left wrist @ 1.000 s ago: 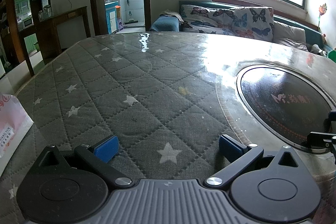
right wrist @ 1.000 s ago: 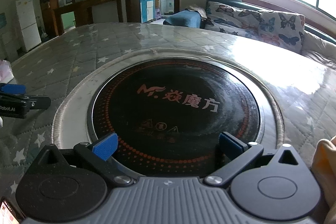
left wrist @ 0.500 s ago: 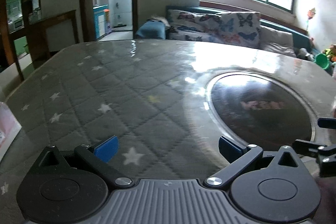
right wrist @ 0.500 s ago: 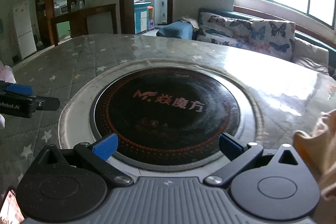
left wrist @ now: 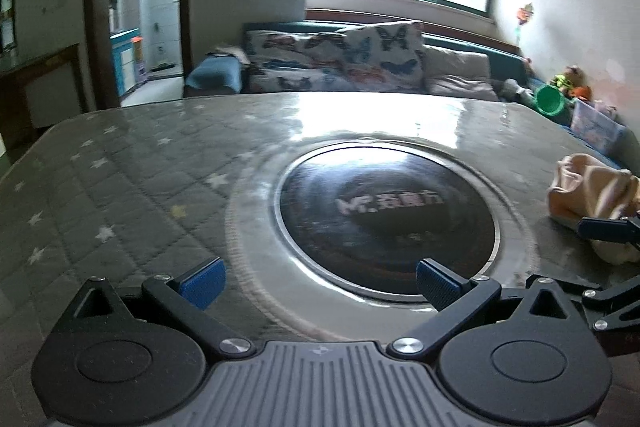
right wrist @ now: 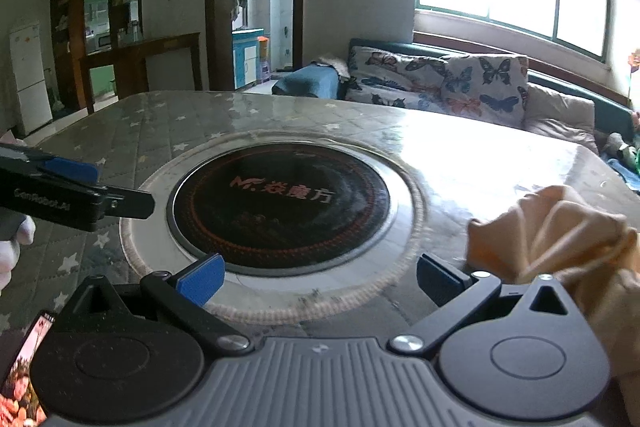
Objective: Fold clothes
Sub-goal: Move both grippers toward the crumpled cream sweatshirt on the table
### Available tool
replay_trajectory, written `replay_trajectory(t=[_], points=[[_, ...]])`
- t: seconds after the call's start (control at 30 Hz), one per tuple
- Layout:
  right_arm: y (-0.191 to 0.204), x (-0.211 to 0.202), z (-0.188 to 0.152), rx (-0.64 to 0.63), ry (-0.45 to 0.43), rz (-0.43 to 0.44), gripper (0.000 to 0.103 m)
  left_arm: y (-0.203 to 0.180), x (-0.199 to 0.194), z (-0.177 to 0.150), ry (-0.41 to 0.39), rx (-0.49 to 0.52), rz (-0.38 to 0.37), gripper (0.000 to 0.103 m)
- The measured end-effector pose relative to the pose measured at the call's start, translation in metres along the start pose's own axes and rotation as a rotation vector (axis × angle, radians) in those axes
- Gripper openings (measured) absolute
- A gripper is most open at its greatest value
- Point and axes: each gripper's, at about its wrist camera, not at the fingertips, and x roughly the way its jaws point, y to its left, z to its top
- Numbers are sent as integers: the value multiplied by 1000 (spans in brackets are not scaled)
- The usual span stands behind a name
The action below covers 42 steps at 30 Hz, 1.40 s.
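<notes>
At the table's right edge, beside the round black cooktop [right wrist: 280,203], the crumpled peach garment [right wrist: 560,239] lies just right of my wide-open, empty right gripper [right wrist: 318,277]. Only my left view shows my left gripper [left wrist: 320,283] likewise spread and empty above the quilted table cover [left wrist: 120,187].

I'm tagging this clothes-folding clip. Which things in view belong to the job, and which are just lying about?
Belongs to the job:
crumpled peach-orange cloth garment
left gripper, open
right gripper, open

Just lying about:
round black glass cooktop set into the table
grey star-quilted table cover
phone with a lit screen at the right view's lower left edge
butterfly-print cushions
</notes>
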Motion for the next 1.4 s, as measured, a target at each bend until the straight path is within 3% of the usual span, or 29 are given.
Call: replay_trajectory(t=[0.47,1.4], points=[[-16,-49,-19,21,-46,-99,103,-49,-12,3,-12,102,-92,103],[-73,-105,-43,113,-51,-266,98,-84,-12,29,-2,217,-175,103]])
